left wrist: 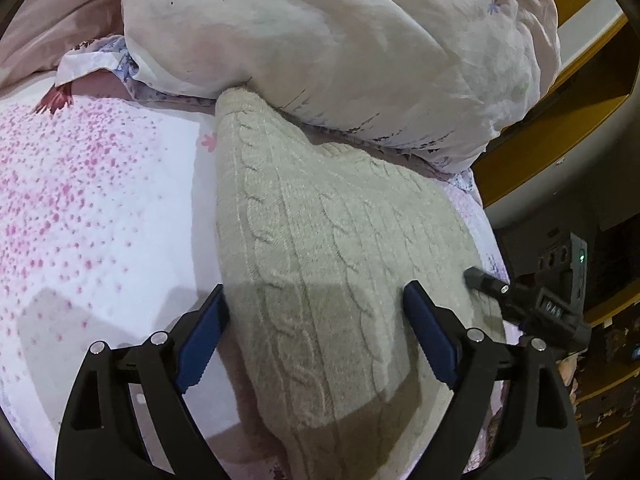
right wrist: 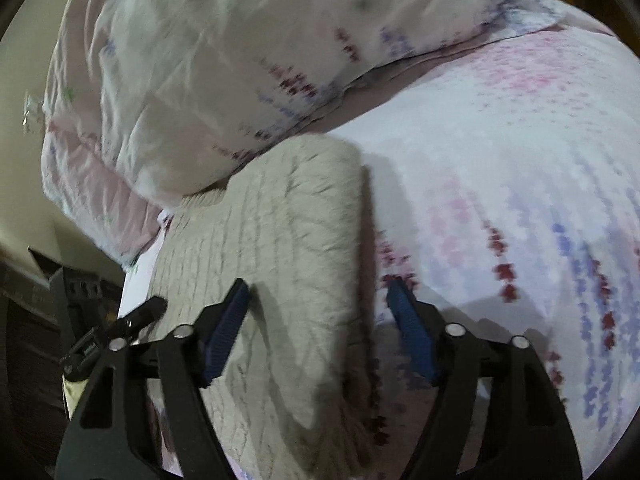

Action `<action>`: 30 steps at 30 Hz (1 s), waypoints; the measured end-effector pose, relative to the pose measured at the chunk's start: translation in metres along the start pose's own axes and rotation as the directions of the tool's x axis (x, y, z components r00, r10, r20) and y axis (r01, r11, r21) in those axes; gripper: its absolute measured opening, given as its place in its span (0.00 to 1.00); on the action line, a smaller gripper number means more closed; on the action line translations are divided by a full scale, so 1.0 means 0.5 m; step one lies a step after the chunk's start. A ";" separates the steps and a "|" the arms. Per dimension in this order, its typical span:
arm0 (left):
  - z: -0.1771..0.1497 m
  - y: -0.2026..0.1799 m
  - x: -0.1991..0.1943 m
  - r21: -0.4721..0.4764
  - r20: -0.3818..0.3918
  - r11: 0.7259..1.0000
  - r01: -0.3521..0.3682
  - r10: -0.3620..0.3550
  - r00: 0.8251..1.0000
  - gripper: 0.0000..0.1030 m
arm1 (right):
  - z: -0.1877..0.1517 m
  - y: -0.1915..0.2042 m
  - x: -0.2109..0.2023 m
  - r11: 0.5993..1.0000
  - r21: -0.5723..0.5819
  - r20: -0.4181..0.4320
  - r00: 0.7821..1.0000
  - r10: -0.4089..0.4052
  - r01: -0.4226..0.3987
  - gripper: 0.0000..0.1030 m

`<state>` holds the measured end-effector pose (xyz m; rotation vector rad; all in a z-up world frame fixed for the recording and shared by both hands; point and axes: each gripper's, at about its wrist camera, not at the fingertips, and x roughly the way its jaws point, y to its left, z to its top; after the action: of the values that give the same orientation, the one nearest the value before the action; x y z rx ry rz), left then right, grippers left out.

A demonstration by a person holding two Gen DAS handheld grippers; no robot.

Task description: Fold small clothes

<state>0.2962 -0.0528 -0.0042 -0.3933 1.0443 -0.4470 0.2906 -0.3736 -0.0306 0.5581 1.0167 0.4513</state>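
A cream cable-knit sweater (left wrist: 320,240) lies folded on the bed, its far end against a rumpled duvet. My left gripper (left wrist: 316,296) is open just above the sweater's near part, its fingers straddling the left half. The right gripper's dark fingertip (left wrist: 480,280) shows at the sweater's right edge. In the right wrist view the sweater (right wrist: 280,232) lies lower left. My right gripper (right wrist: 318,292) is open over its right edge, one blue pad (right wrist: 228,332) above the knit, the other above the sheet. That view is motion-blurred.
A white sheet with pink dots (left wrist: 88,208) covers the bed left of the sweater. A bulky white floral duvet (left wrist: 340,48) is piled behind it, also seen in the right wrist view (right wrist: 200,80). Wooden furniture (left wrist: 560,152) and the bed's right edge lie to the right.
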 end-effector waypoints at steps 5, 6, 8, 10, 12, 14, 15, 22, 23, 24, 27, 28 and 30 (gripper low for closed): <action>0.002 0.002 0.006 -0.028 0.002 0.999 0.024 -0.024 1.000 0.78 | -0.004 0.016 0.015 0.999 -0.024 -0.008 1.000 0.028 -0.028 0.48; 0.001 0.006 0.004 -0.040 0.004 0.999 0.033 -0.033 0.999 0.74 | -0.003 0.016 0.014 0.999 -0.025 -0.011 0.999 0.038 -0.038 0.45; 0.000 0.013 0.006 -0.067 0.006 0.996 0.057 -0.057 0.998 0.69 | -0.005 0.017 0.012 0.997 -0.022 -0.016 0.998 0.069 -0.069 0.34; -0.001 0.016 0.002 -0.075 0.015 0.995 0.068 -0.067 0.998 0.62 | -0.006 0.018 0.009 0.996 -0.019 -0.008 0.997 0.083 -0.083 0.30; -0.002 0.014 -0.003 -0.072 0.022 0.994 0.083 -0.082 0.996 0.54 | -0.008 0.020 0.005 0.996 -0.017 0.002 0.997 0.082 -0.082 0.29; -0.001 0.015 -0.012 -0.066 0.026 0.992 0.104 -0.103 0.994 0.50 | -0.010 0.023 0.000 0.996 -0.011 0.016 0.996 0.086 -0.086 0.27; 0.001 0.016 -0.016 -0.064 0.026 0.992 0.112 -0.111 0.993 0.48 | -0.010 0.024 -0.005 0.996 -0.012 0.022 0.996 0.089 -0.089 0.27; 0.000 0.013 -0.057 -0.034 0.044 0.986 0.164 -0.163 0.986 0.45 | -0.018 0.063 -0.031 0.994 -0.054 0.061 0.993 0.103 -0.099 0.25; 0.002 0.009 -0.064 -0.025 0.050 0.986 0.167 -0.166 0.985 0.44 | -0.017 0.067 -0.031 0.993 -0.058 0.060 0.992 0.109 -0.105 0.25; 0.003 0.007 -0.072 -0.017 0.056 0.986 0.168 -0.167 0.984 0.44 | -0.019 0.076 -0.031 0.992 -0.063 0.058 0.992 0.116 -0.112 0.25; 0.003 0.015 -0.112 -0.004 0.075 0.985 0.173 -0.172 0.982 0.44 | -0.025 0.105 -0.027 0.988 -0.079 0.049 0.990 0.133 -0.129 0.25; 0.002 0.021 -0.129 0.000 0.083 0.985 0.171 -0.170 0.982 0.44 | -0.028 0.118 -0.025 0.987 -0.086 0.049 0.989 0.142 -0.138 0.25; -0.001 0.037 -0.159 0.003 0.095 0.986 0.167 -0.166 0.982 0.44 | -0.034 0.148 -0.022 0.981 -0.113 0.054 0.985 0.164 -0.157 0.25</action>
<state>0.2646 0.0046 0.0443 -0.5043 0.9241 -0.5700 0.2635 -0.3190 0.0162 0.5556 0.8841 0.6250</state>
